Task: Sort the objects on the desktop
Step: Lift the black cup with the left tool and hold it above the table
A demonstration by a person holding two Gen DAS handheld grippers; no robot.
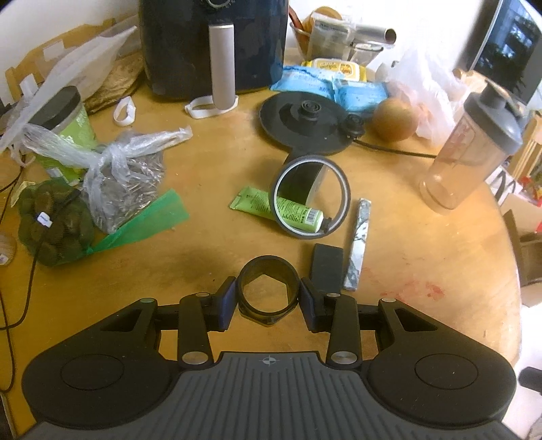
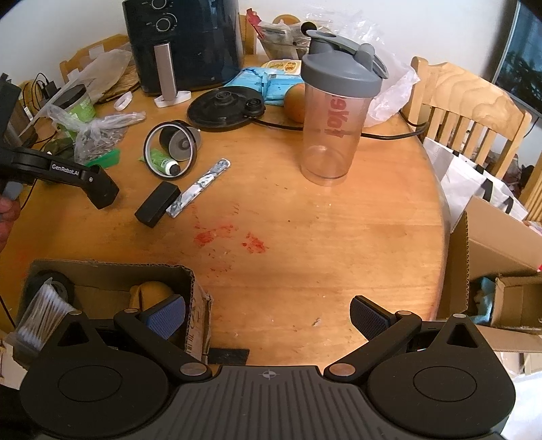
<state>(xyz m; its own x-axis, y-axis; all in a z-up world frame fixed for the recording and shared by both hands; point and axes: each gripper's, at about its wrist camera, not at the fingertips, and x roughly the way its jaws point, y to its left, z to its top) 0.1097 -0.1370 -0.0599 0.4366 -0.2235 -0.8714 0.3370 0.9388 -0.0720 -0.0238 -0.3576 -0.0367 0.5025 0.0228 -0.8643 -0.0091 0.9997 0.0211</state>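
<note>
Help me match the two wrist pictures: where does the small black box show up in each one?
Left wrist: the black box lies right of centre, just past the right finger of the left tongs.
Right wrist: the black box lies left of centre.
Shared landmark: the marbled stick beside it, to its right in both views.

A round, scuffed wooden table (image 2: 305, 237) stands before a plain white wall (image 2: 67, 27); a slatted wooden chair (image 2: 467, 101) sits at its far right edge.
</note>
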